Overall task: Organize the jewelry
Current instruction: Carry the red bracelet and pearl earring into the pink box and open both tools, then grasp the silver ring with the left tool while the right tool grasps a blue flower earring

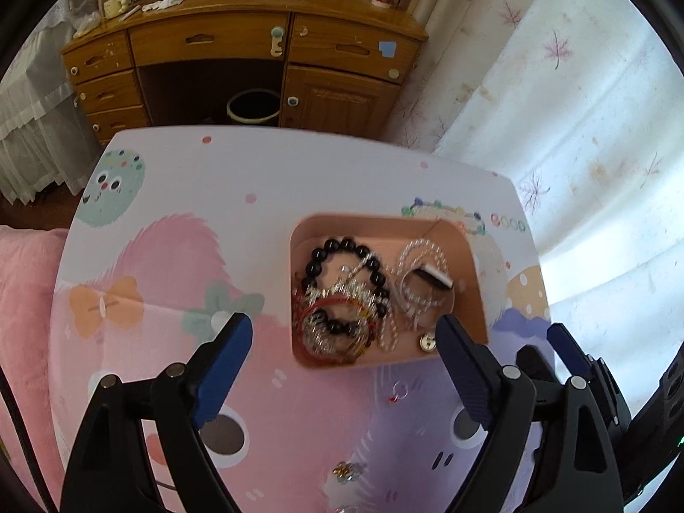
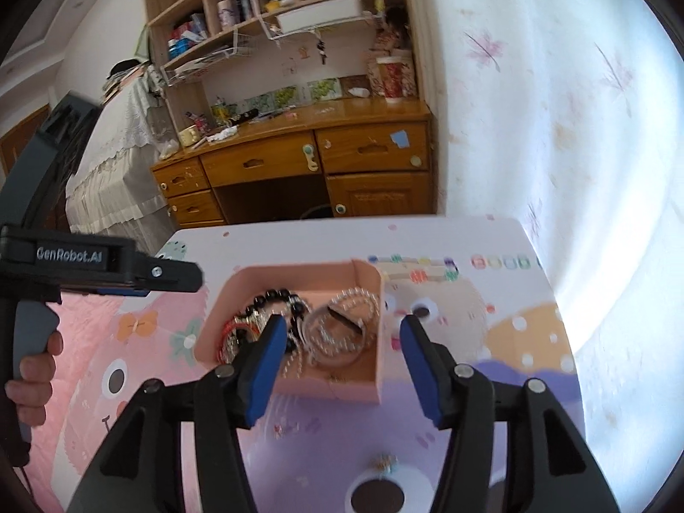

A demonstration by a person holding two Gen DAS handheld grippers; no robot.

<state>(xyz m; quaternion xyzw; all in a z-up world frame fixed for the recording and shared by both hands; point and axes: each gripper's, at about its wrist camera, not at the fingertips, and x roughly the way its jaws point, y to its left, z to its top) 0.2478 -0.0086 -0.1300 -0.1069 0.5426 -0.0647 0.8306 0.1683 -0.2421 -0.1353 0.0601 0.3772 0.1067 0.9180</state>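
While both grippers, left (image 1: pixel 342 333) and right (image 2: pixel 340 335), are held spread and empty, the flower charm (image 1: pixel 345 470) should be pinched gently for the pink box (image 1: pixel 476 286).

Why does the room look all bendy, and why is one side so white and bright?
Left wrist view: the fisheye lens curves the wooden desk and the table edge; daylight through the curtain washes out the right side. Right wrist view: the same bulging, the curtain glaring white, and the left tongs and pink box a little blurred.
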